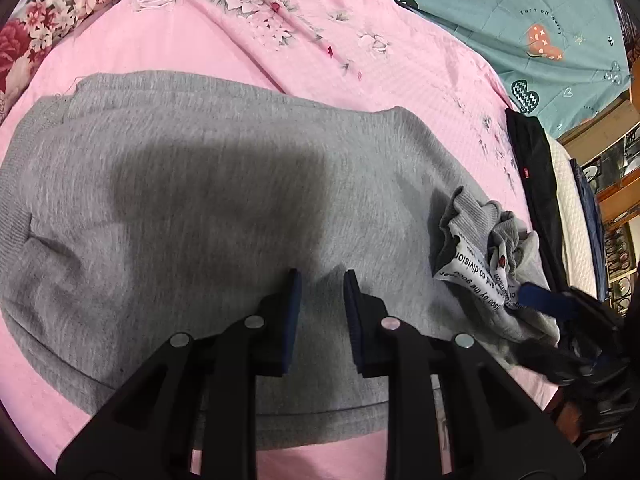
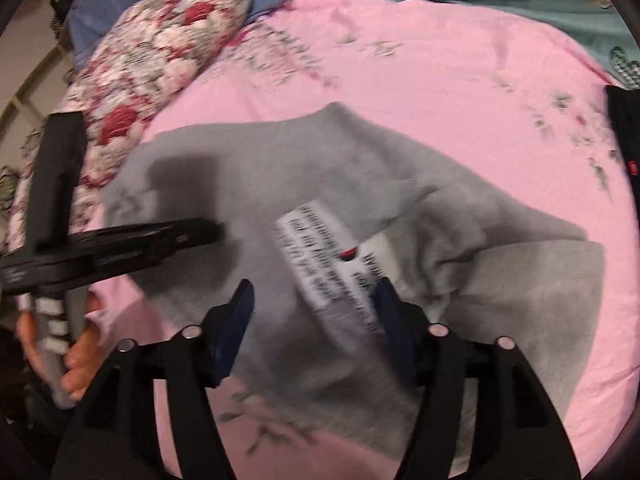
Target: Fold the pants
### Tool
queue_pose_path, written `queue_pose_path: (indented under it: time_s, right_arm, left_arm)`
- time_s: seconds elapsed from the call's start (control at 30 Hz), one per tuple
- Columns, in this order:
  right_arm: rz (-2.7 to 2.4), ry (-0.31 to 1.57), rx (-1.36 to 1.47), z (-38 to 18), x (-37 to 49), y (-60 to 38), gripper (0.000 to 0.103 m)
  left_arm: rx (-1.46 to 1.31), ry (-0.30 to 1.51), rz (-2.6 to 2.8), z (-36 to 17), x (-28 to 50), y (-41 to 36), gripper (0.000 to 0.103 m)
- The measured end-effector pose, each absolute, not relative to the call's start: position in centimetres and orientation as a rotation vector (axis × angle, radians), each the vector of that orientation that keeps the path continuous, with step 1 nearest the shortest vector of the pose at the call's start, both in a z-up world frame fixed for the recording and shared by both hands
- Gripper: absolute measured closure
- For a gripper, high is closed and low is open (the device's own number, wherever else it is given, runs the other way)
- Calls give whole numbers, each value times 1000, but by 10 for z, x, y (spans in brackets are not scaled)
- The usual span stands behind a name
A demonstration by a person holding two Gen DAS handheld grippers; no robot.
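Observation:
Grey sweatpants [image 1: 200, 208] lie folded on a pink bedsheet [image 1: 160, 48]. My left gripper [image 1: 322, 280] hovers over their near part, jaws a little apart and empty. At the right, the pants' bunched end with a white printed label [image 1: 476, 268] sits at my right gripper's [image 1: 536, 300] blue fingers. In the right wrist view the jaws of my right gripper [image 2: 314, 296] stand wide apart above the grey pants [image 2: 360, 184] and the label [image 2: 336, 264], gripping nothing. The left gripper [image 2: 176, 236] shows at the left, held by a hand.
A floral pillow [image 2: 160, 64] lies at the far left of the bed. A teal quilt [image 1: 520, 12] covers the far side. Dark folded clothes [image 1: 536, 184] and a white folded item [image 1: 572, 208] lie along the right edge, with wooden furniture beyond.

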State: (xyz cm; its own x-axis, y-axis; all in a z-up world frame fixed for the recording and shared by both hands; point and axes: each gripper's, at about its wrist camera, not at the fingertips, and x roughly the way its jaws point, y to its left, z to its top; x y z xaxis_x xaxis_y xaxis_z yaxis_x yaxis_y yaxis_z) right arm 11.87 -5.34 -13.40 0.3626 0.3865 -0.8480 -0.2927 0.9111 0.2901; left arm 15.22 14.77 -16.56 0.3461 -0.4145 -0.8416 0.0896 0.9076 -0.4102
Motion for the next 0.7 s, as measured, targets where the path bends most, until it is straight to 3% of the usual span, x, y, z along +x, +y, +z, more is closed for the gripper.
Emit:
queue_pose_path:
  time_s: [0.2, 0.3, 0.37, 0.53, 0.7]
  right_arm:
    - [444, 1035, 135, -89, 125, -84, 39]
    - [347, 1038, 92, -93, 146, -102, 64]
    - [405, 1127, 131, -114, 158, -102, 71]
    - [433, 1253, 35, -159, 154, -74, 71]
    - [458, 1258, 50, -135, 158, -75, 70]
  left_arm:
    - [-311, 1169, -342, -166, 153, 147, 80]
    - [-311, 1168, -348, -167, 153, 147, 80]
    - [-318, 1168, -354, -168, 154, 148, 80]
    - [-311, 1164, -357, -169, 157, 147, 80]
    - [-308, 1154, -366, -170, 158, 147, 80]
